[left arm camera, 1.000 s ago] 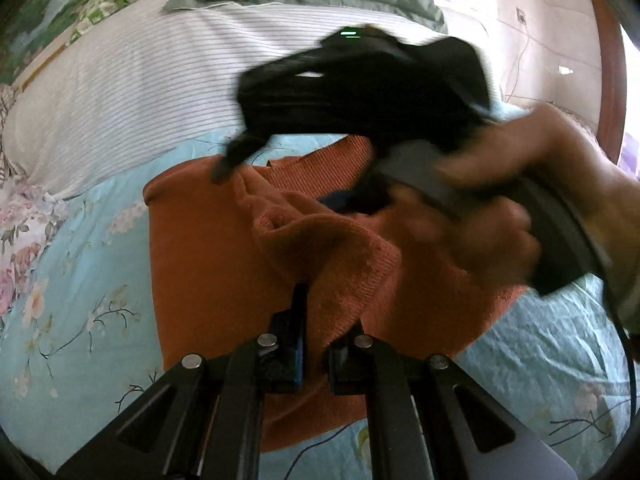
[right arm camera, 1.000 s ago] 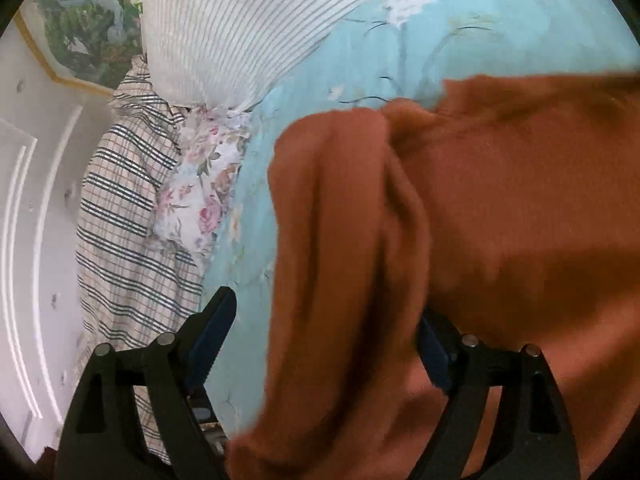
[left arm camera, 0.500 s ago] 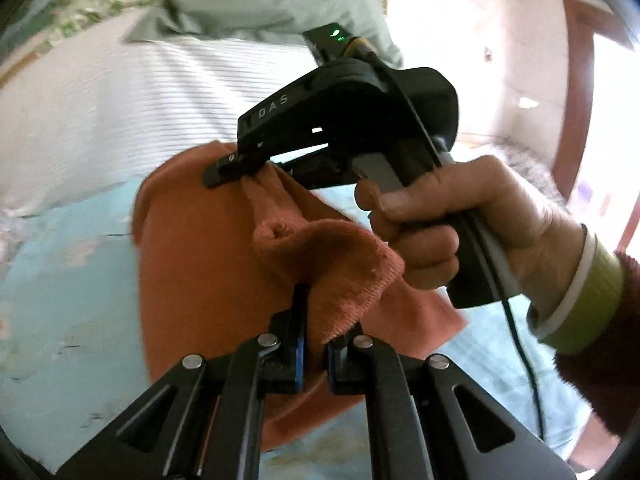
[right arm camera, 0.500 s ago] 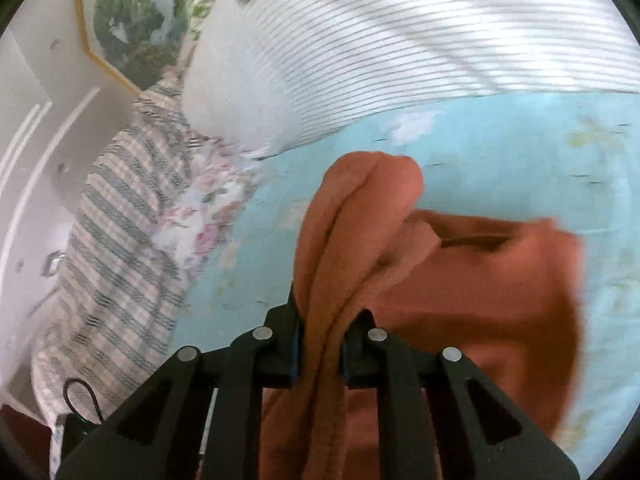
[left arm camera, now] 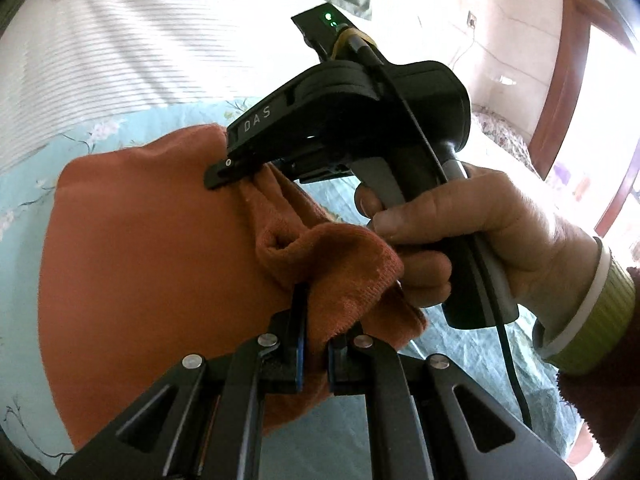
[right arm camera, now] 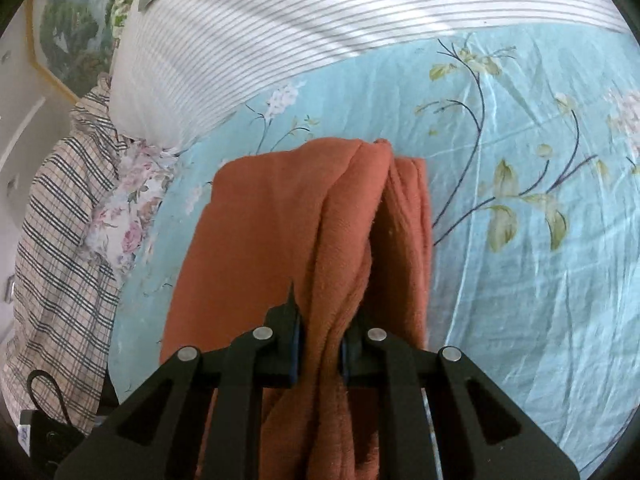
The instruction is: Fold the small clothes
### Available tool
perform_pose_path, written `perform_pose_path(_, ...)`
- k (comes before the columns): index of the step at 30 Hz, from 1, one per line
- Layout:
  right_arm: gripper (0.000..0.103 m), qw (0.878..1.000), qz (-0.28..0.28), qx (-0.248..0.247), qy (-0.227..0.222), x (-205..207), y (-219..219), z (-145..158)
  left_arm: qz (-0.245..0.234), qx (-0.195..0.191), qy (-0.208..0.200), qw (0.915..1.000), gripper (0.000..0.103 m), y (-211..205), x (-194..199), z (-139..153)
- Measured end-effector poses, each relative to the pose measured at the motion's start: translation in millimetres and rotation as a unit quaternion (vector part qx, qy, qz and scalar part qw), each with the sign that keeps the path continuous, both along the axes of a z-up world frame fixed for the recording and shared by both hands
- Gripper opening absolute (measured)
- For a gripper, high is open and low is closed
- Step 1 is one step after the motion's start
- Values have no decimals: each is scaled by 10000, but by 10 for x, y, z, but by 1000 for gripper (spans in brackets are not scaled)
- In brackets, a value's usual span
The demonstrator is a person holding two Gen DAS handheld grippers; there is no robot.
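Holding the rust-orange garment [left arm camera: 152, 264] at two points, both tools are engaged above the bed [right arm camera: 520, 280]. The left hand-held gripper [left arm camera: 314, 352] is closed tight on a bunched knit edge; the right hand-held gripper [right arm camera: 320, 344] has just been closing, and its jaws now pinch a thick gather of the same cloth. In the left wrist view the right tool's tip [left arm camera: 218, 170] meets the cloth ahead of and above the left jaws, so the clamped edge runs roughly straight away from the left tool. The garment hangs from both grips, its lower part lying on the floral sheet, near a striped pillow [right arm camera: 320, 20]. Judged, the coming fold depends on carrying both ends of this edge evenly. Legible writing: "DAS" on the right tool's housing [left arm camera: 256, 122]; no garment label is visible.
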State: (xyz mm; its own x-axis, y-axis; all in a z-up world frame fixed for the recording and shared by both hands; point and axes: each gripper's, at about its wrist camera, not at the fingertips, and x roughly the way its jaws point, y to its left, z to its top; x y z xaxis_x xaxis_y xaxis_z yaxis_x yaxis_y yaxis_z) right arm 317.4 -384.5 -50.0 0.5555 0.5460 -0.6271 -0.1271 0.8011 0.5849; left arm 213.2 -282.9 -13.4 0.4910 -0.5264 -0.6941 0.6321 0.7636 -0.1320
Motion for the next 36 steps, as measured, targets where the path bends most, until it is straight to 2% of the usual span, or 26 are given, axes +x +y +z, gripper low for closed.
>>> perform_pose_path(5, 18, 9997, -122, -211, -74, -55, -35, 32, 14, -143, 207, 9997, 8, 72, 159, -13)
perform_pose_path(7, 28, 9993, -203, -305, 2, -65, -63, 27, -30, -73, 276, 9996, 10, 57, 205, -67)
perform_pose_path(9, 40, 9984, -361, -444, 12, -156, -115, 80, -53, -99, 339, 9994, 18, 122, 198, -56)
perform_pose_path(11, 51, 9976, -492, -462, -181, -320, -168, 176, -101, -250, 418, 9988, 39, 280, 139, 21)
perform_pose_path(12, 64, 9970, -548, -499, -232, -389, -186, 209, -35, -295, 402, 9988, 47, 393, 114, 62)
perform_pose_path(13, 70, 9963, -604, -549, -283, -469, -199, 243, 28, -336, 379, 9987, 60, 478, 85, 114)
perform_pose_path(14, 79, 9960, -610, -556, -344, -533, -203, 265, 103, -413, 338, 9985, 65, 594, 55, 169)
perform_pose_path(15, 80, 9961, -577, -528, -409, -610, -206, 276, 191, -493, 315, 9981, 68, 737, 46, 224)
perform_pose_path(17, 80, 9969, -518, -470, -359, -671, -198, 247, 453, -593, 338, 9966, 84, 1016, 106, 300)
perform_pose_path(19, 80, 9980, -456, -381, -238, -691, -196, 177, 754, -620, 424, 9943, 88, 1258, 237, 319)
perform_pose_path(22, 80, 9987, -440, -238, -63, -686, -198, 63, 1149, -739, 715, 9880, 88, 1579, 533, 237)
perform_pose_path(25, 80, 9991, -412, 4, 48, -647, -217, -11, 1390, -1200, 1337, 9739, 88, 1868, 847, 81)
perform_pose_path(26, 80, 9992, -389, 92, 77, -624, -229, -31, 1414, -1419, 1618, 9663, 88, 1946, 992, -1)
perform_pose_path(28, 80, 9991, -299, 273, 144, -561, -226, -76, 1402, -1651, 1961, 9564, 88, 2008, 1182, -127)
perform_pose_path(31, 80, 9986, -266, 351, 302, -448, -227, -173, 1410, -1805, 2294, 9460, 88, 1985, 1426, -359)
perform_pose_path(33, 80, 9985, -237, 376, 326, -376, -233, -216, 1422, -1985, 2623, 9336, 88, 1908, 1606, -530)
perform_pose_path(35, 75, 9981, -287, 439, 331, -326, -232, -252, 1376, -2162, 2527, 9330, 86, 1880, 1684, -561)
perform_pose_path(36, 62, 9977, -340, 459, 378, -304, -229, -277, 1374, -2159, 2511, 9335, 83, 1882, 1702, -556)
